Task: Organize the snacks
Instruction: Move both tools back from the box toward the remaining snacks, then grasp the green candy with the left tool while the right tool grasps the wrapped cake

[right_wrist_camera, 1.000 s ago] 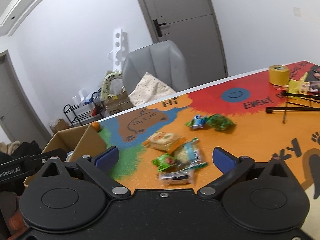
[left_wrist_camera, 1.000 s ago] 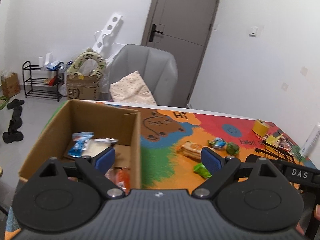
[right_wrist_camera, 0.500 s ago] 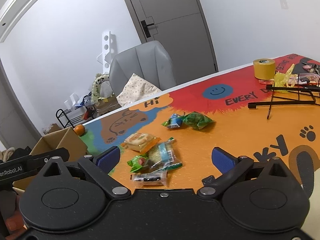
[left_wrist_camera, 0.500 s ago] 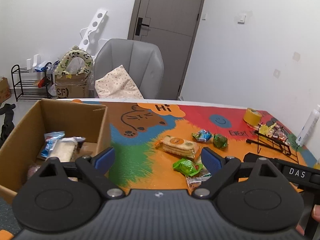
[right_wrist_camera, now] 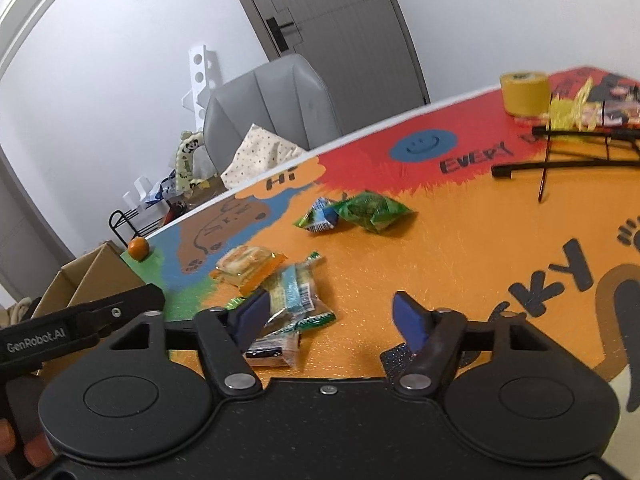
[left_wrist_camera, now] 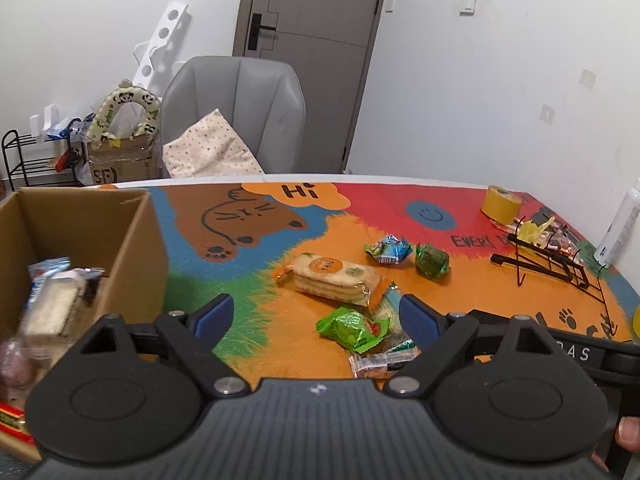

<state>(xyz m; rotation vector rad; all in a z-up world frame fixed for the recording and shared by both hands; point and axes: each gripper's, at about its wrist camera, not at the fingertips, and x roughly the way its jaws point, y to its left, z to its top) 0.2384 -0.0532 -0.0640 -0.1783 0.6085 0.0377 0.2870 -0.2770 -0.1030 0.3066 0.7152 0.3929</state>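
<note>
Two handheld grippers point across a table covered by a bright cartoon mat (left_wrist_camera: 256, 280). The left gripper (left_wrist_camera: 314, 314) has its blue-padded jaws spread wide with nothing between them. The right gripper (right_wrist_camera: 330, 316) is likewise spread and holds nothing.

Using the cracker pack (left_wrist_camera: 334, 278) as the landmark: this long clear packet of stacked biscuits with orange ends lies on the orange part of the mat, just ahead of the left gripper. Nearer than it, touching its near end, sits a small heap: a bright green wrapper (left_wrist_camera: 352, 328), a blue-striped packet (right_wrist_camera: 294, 294) partly hidden behind the gripper fingers, and a clear sachet (left_wrist_camera: 380, 362) closest of all. To the left of the cracker pack stands an open cardboard box (left_wrist_camera: 132, 248) already holding several snacks. Beyond and right of the pack lie a blue-green candy (left_wrist_camera: 387, 249) and a dark green candy (left_wrist_camera: 432, 260), side by side. Farther right, a black wire rack (left_wrist_camera: 556, 268) stands, with a yellow tape roll (left_wrist_camera: 501, 205) behind it. Past the table's far edge sits a grey chair (left_wrist_camera: 240, 112) with a dotted cushion (left_wrist_camera: 212, 152), then a grey door (left_wrist_camera: 312, 40)
</note>
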